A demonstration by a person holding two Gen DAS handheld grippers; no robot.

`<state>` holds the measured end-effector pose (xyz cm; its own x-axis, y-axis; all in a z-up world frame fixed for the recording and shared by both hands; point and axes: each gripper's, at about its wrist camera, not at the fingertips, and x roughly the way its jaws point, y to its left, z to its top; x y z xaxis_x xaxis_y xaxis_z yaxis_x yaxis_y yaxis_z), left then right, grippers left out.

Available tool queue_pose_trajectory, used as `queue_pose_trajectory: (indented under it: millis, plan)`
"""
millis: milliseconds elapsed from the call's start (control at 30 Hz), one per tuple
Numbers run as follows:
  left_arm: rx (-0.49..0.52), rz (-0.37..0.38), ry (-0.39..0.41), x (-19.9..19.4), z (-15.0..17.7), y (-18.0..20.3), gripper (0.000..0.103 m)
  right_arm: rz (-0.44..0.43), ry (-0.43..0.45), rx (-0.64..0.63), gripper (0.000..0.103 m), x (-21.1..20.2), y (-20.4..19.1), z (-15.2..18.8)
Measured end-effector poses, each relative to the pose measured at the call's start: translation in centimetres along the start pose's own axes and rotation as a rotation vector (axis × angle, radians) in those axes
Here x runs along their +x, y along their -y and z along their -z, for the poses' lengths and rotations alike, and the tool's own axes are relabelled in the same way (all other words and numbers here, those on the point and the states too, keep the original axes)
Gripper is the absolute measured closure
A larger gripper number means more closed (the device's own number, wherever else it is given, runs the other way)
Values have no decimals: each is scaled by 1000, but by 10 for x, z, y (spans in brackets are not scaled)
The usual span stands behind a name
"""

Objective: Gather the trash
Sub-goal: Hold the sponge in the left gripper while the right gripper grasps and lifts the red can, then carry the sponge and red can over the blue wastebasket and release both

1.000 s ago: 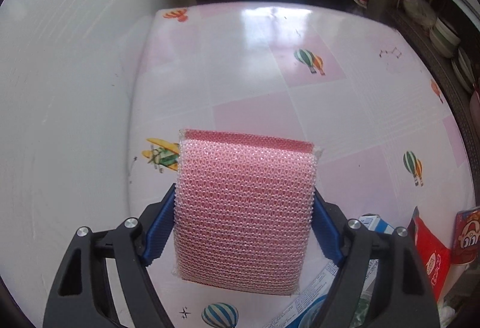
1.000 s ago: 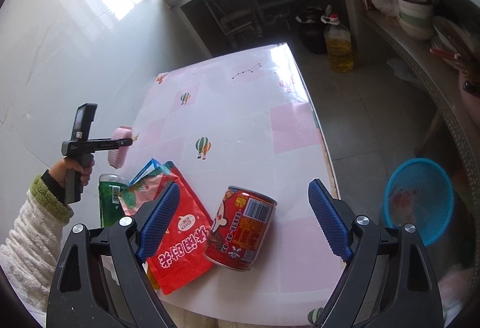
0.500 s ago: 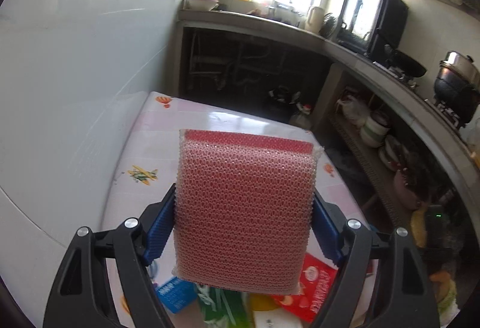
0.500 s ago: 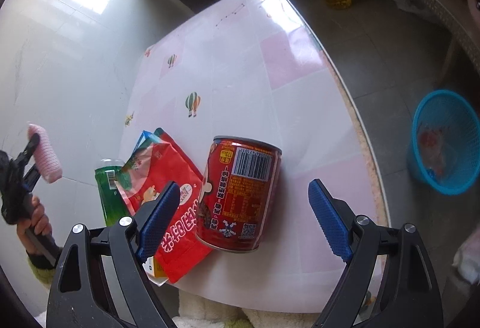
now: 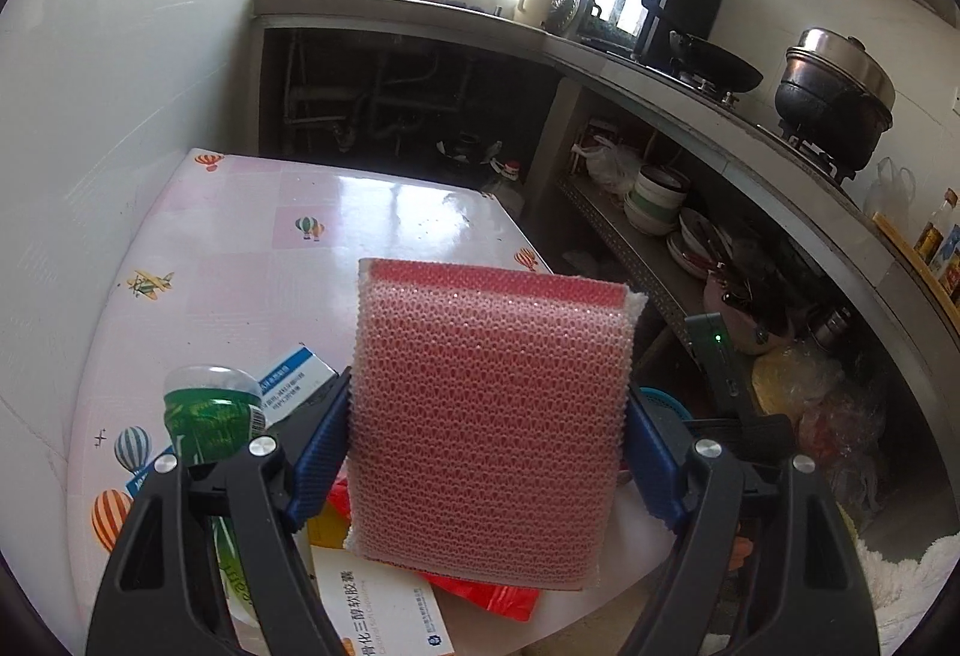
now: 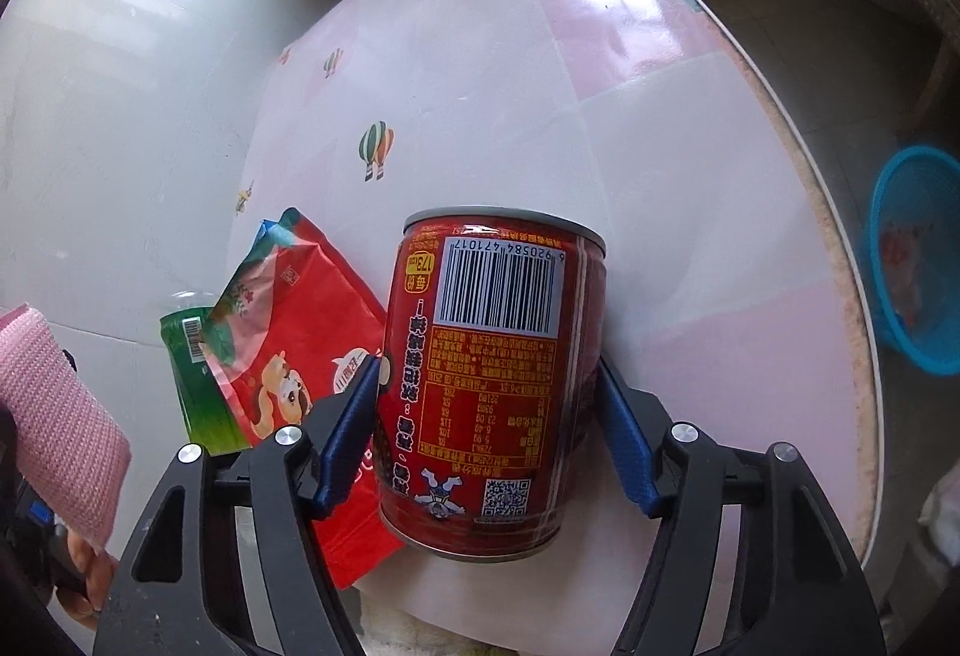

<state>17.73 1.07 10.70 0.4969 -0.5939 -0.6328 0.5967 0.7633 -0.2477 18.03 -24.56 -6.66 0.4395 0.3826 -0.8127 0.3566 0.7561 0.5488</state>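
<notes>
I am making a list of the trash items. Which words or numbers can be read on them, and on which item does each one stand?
"6 920584 471017", upside down by the barcode on the red can.
"173", upside down on the same can's label.
"化三醇软胶囊" on the white box.
The red snack bag, green bottle and the can's small print: too small or blurred.

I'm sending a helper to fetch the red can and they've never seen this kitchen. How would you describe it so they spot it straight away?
Find the pink-and-white table against the tiled wall. At its near edge stands a squat red can, between the jaws of the right gripper, which are closing. Unlike the flat red snack bag and green bottle beside it, it is round metal with a large white barcode.
</notes>
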Motion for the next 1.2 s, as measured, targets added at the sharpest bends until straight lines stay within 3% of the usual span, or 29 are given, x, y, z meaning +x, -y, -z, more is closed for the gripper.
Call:
queue_pose_trajectory:
  millis: [433,700,933,1200]
  plan:
    - [-27,-20,-24,2,5,-5,24,-135,20,96,39,-18,27,2]
    - [-10,-2,-50,14,2,12,25,-189,87,120,39,-55,45,10]
    - [34,57,-58,38,-9,51,25,-198,198,182,39,-101,83,13]
    - [121,185,-138,94,-14,124,25,-103,342,314,39,-151,147,41]
